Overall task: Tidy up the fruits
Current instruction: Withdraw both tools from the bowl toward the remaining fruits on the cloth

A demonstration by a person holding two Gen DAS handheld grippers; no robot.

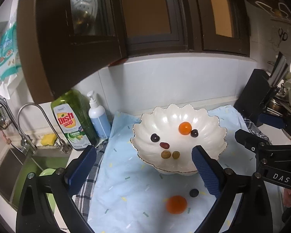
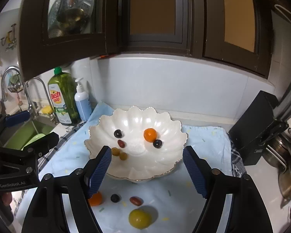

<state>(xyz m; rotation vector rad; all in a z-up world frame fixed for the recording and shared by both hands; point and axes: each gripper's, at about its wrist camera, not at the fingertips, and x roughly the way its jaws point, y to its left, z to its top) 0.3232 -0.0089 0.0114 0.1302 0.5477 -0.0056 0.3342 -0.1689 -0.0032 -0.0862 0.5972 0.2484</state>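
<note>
Both hand-held grippers face the white bowl [image 2: 135, 136] on the blue cloth [image 2: 203, 151]. Left hand-held gripper [image 1: 143, 167]: jaws spread wide, nothing between the pads. Right hand-held gripper [image 2: 147, 169]: jaws apart, nothing held.

In the bowl: one small orange fruit [image 2: 150, 135], two dark grapes, one red, two green.

Loose on the cloth, bowl's near side: an orange fruit [image 2: 95, 199], a dark grape [image 2: 115, 198], a red grape [image 2: 136, 201], a yellow-green fruit [image 2: 139, 218].

Key relation: all four lie below and in front of the right jaws. In the left view only the orange fruit and dark grape show, low and toward its right finger.

Judgement: red grape and yellow-green fruit suit the right; the orange fruit is nearer the left. Red grape's long axis lies roughly crosswise to the right view.
</note>
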